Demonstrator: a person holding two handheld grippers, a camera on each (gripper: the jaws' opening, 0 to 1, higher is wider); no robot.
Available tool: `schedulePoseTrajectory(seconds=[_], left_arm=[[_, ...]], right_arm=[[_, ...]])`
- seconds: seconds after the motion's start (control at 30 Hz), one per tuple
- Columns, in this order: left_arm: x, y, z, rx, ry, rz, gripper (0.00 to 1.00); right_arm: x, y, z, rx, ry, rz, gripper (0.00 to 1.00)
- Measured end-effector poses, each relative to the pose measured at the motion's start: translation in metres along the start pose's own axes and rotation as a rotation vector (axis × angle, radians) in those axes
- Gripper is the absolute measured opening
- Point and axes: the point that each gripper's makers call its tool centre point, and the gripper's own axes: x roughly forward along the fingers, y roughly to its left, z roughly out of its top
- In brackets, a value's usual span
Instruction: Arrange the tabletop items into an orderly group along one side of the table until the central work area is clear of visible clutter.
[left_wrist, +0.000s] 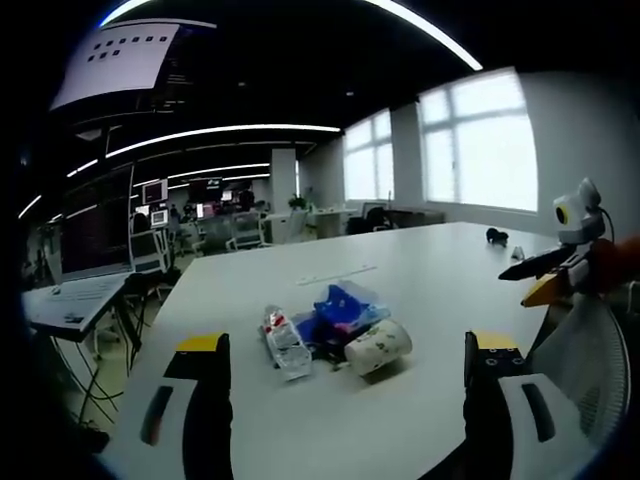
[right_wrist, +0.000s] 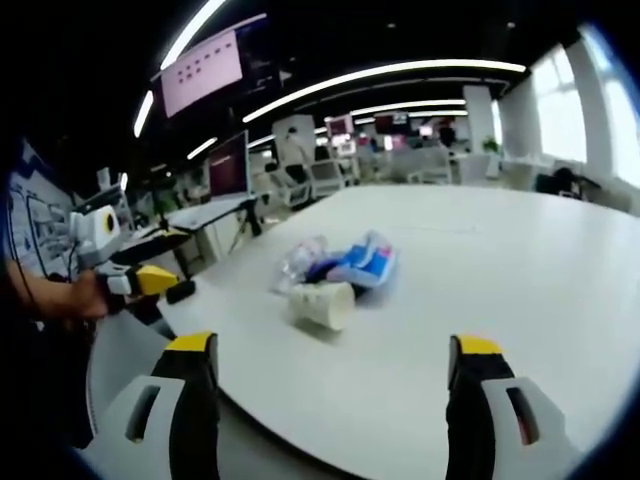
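I hold both sets of jaws spread wide and empty, because the cup (left_wrist: 378, 346), bag (left_wrist: 345, 308) and bottle (left_wrist: 284, 343) clutter the surface (left_wrist: 420, 270).

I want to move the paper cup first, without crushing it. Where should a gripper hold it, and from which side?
The paper cup lies on its side on the white table, against the blue packet. Probably grip across its middle, not the soft open rim, coming down from above with the left gripper; both sides look free for the jaws.
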Motion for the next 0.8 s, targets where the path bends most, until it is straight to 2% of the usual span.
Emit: schedulePoseTrajectory(seconds=[0.8], left_arm=[[-0.0002,-0.0003,0.0009,-0.020,-0.009,-0.010,1.00]], right_arm=[[0.0011,0.0016,0.0006,0.026,0.002,0.015,1.00]])
